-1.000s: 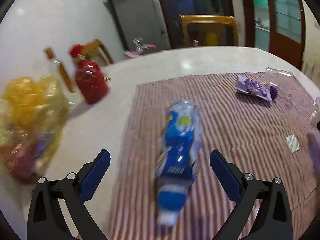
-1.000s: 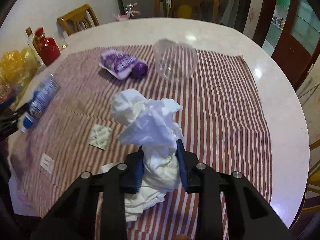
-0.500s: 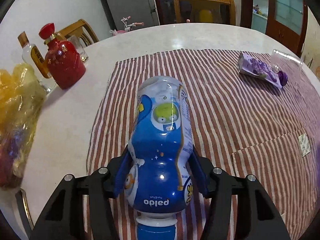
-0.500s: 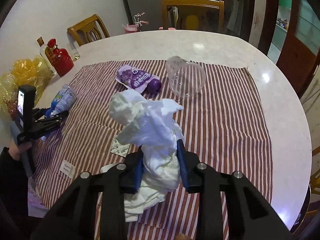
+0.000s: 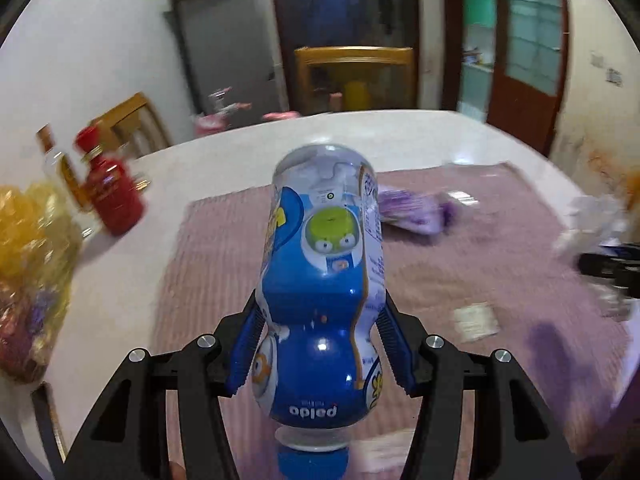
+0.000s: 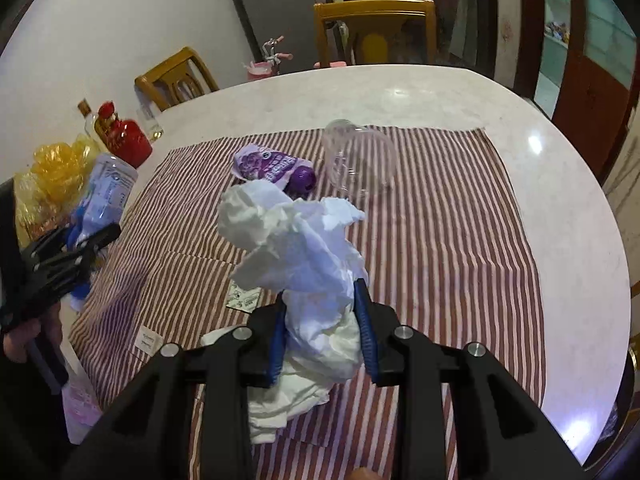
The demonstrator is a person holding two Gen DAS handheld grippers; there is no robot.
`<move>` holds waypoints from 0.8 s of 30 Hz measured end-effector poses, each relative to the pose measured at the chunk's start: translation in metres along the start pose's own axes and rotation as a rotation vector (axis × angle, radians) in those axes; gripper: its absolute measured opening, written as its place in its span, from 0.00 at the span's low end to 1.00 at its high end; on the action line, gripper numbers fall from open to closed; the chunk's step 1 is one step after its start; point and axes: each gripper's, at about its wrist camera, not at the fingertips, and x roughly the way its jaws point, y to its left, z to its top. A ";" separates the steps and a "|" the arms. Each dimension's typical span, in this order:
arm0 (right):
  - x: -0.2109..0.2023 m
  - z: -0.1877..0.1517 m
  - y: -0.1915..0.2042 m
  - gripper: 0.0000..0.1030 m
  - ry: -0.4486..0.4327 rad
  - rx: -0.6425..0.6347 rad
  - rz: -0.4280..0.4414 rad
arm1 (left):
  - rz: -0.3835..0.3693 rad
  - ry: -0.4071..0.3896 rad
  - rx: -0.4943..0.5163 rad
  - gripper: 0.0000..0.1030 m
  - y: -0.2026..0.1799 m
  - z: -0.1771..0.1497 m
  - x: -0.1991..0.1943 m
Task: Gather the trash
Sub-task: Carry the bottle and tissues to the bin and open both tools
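My left gripper [image 5: 320, 312] is shut on a blue plastic drink bottle [image 5: 324, 280], cap toward me, lifted off the striped cloth [image 5: 460, 264]. The bottle also shows at the left of the right wrist view [image 6: 106, 196]. My right gripper [image 6: 320, 292] is shut on a crumpled white tissue wad [image 6: 296, 240], held above the cloth [image 6: 440, 240]. A purple snack pouch [image 6: 268, 164], a clear plastic cup [image 6: 360, 160] on its side and small paper sachets [image 6: 244, 300] lie on the cloth.
A red bottle [image 6: 128, 140] and a clear bottle [image 6: 88, 116] stand at the table's left rim. A yellow plastic bag [image 5: 28, 264] sits beside them. Wooden chairs [image 6: 372, 32] ring the round white table [image 6: 560, 200].
My left gripper closed on the blue bottle and raised it off the cloth. My right gripper kept its grip on the tissue and rose a little.
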 end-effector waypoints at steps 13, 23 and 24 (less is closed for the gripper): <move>-0.138 -0.096 -0.288 0.30 -0.119 0.551 -0.393 | -0.423 -0.076 0.316 0.53 -0.257 0.028 -0.011; -0.115 -0.185 -0.399 0.34 0.021 0.789 -0.486 | -0.567 -0.068 0.506 0.53 -0.404 0.033 -0.011; -0.113 -0.190 -0.405 0.38 0.044 0.795 -0.487 | -0.580 -0.070 0.525 0.53 -0.416 0.035 -0.012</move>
